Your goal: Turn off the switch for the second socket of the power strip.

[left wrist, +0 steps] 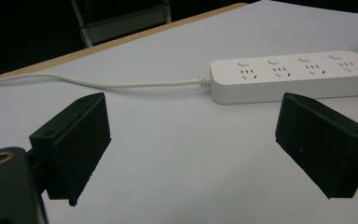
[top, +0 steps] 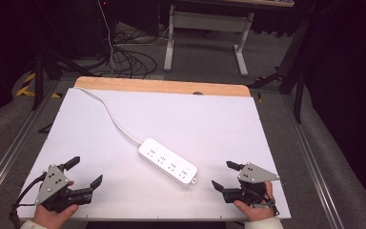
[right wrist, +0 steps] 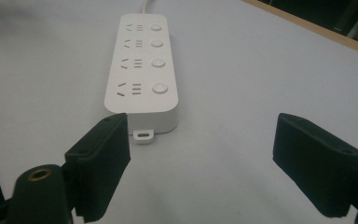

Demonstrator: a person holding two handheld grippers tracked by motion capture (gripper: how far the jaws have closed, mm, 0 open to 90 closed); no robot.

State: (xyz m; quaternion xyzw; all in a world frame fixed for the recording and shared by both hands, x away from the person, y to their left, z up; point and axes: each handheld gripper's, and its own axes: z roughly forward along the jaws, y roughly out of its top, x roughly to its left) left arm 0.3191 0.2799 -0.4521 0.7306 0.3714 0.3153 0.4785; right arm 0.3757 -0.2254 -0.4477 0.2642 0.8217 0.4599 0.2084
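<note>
Both tongs, left (top: 85, 172) and right (top: 225, 175), rest spread apart and empty on the table (top: 219, 119), flanking the white power strip (top: 167, 161) at centre. Its smooth casing probably slides if nudged from one end; its cord (top: 109, 112) could snag.

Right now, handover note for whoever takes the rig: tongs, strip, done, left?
Left tongs: open, empty, near the table's front left edge.
Right tongs: open, empty, front right, aimed at the strip's end.
Power strip: flat mid-table, lying diagonally, sockets up, nothing plugged in; its cord runs off to the far left.
Done: nothing visible, strip untouched.
Left: all handling of the strip.
</note>
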